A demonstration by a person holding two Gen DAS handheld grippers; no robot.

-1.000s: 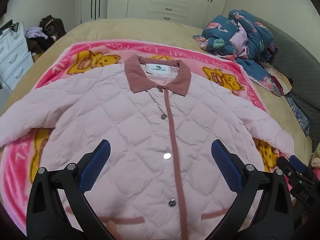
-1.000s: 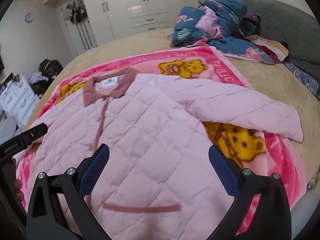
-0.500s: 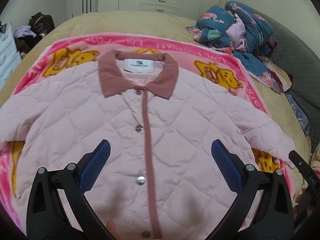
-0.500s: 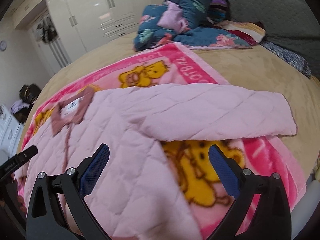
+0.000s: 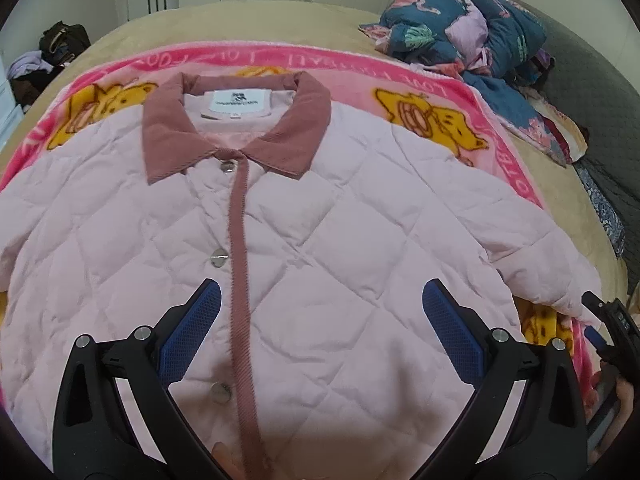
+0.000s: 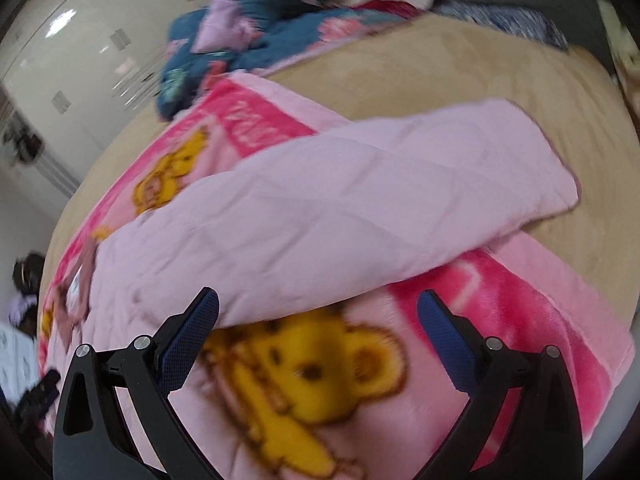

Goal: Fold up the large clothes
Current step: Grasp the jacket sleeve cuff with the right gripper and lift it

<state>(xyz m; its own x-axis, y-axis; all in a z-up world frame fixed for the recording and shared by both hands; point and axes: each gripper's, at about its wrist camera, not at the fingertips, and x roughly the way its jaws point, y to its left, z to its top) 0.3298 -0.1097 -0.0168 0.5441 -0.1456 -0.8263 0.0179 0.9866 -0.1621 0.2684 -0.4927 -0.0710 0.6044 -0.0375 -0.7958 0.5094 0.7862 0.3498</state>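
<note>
The quilted pink jacket (image 5: 320,240) lies flat, front up and buttoned, on the pink bear blanket (image 5: 424,88) spread over the bed (image 5: 248,20).

Left gripper (image 5: 320,336): fingers spread wide, holding nothing, hovering above the jacket's lower front. The dark pink placket (image 5: 239,264) runs from 12 toward 6 o'clock just inside the left finger.

Right gripper (image 6: 318,340): fingers spread wide, holding nothing, facing the right sleeve (image 6: 360,208), which extends toward 2 o'clock across the blanket.

Step in hand: judged to be the approach to the first fold, the sleeve. The next move calls for closing on the sleeve near its cuff (image 6: 560,168) and carrying it across the chest.

Limits of view: the hem is cut off at 6 o'clock; the left sleeve leaves frame at 9 o'clock. The right wrist view is motion-blurred, so contact between the left pad and the sleeve cannot be determined.
</note>
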